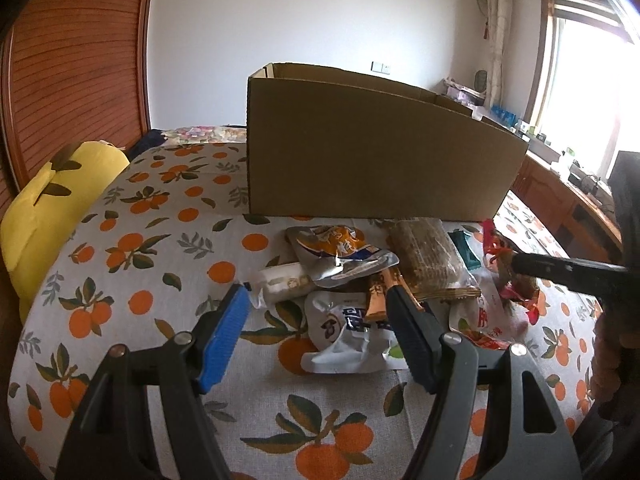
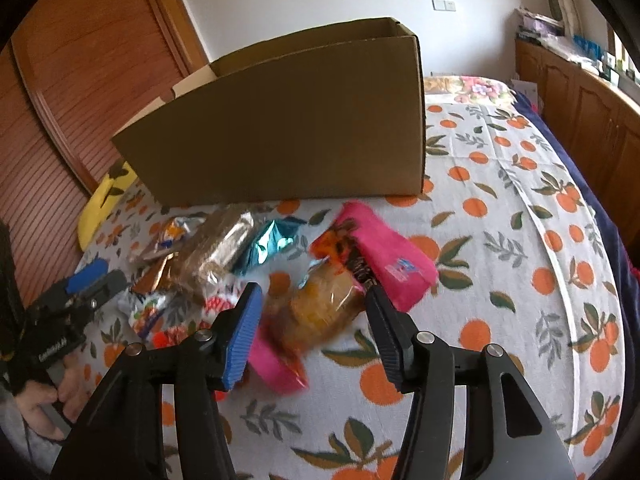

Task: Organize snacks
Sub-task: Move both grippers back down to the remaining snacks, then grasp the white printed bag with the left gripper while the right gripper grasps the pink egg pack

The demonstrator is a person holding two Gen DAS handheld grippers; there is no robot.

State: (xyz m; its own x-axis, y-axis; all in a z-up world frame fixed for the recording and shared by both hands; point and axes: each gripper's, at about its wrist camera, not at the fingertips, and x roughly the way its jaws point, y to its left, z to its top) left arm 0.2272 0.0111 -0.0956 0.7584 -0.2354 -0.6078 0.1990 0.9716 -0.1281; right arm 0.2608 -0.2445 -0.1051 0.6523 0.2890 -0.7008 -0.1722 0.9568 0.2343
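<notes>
A heap of snack packets lies on the orange-print bedspread (image 1: 132, 208) in front of a tall open cardboard box (image 1: 372, 148) (image 2: 280, 132). My left gripper (image 1: 316, 292) is open just above a white pouch with blue print (image 1: 344, 332). A white roll (image 1: 280, 280), a silver-orange pouch (image 1: 340, 252) and a brown wafer pack (image 1: 424, 256) lie just beyond it. My right gripper (image 2: 314, 292) stands open around a blurred clear-wrapped golden pastry pack (image 2: 320, 308), with no pad pressing on it. A pink packet (image 2: 384, 256) lies to the right of the pack. A teal packet (image 2: 268, 244) lies further back, to its left.
A yellow pillow (image 1: 44, 216) lies at the bed's left edge, against a wooden slatted panel (image 1: 72, 60). Wooden cabinets (image 2: 580, 112) run along the right side. A hand (image 2: 40, 404) holds the left gripper (image 2: 104, 278) at the pile's left. Bare bedspread (image 2: 500, 240) stretches right of the pile.
</notes>
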